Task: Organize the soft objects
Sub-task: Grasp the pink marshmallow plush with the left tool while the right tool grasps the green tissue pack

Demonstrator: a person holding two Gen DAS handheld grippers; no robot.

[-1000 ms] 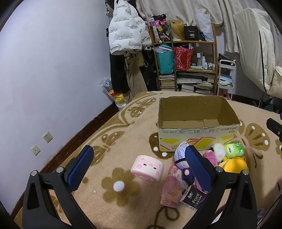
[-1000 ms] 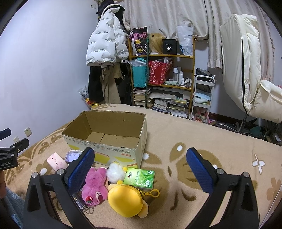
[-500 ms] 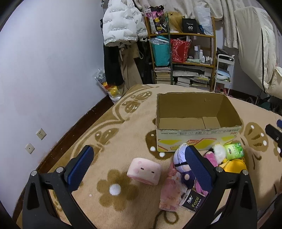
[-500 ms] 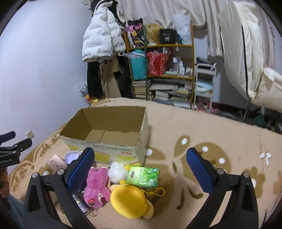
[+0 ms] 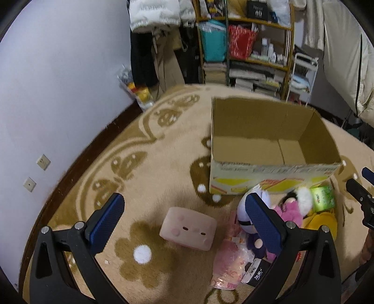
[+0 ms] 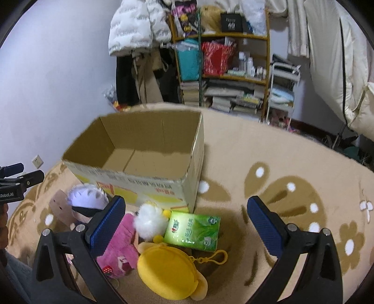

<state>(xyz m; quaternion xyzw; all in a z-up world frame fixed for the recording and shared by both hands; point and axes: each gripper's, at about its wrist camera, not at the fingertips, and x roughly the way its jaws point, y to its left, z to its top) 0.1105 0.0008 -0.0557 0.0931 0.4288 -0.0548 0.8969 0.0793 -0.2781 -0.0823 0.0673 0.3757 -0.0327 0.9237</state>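
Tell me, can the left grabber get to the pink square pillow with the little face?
Probably yes. The left gripper is open, and the pink pillow lies on the rug right between its fingers, with nothing on top. The other toys sit off to its right side.

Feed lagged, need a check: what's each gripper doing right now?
Left gripper: open, holding nothing.
Right gripper: open, holding nothing.

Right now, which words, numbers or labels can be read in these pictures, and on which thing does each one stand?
"40": black box on the top shelf.
"Robot.AI", first letter cut off: left gripper.
Too blurred to read: print on the cardboard box, green tissue pack, black packet.
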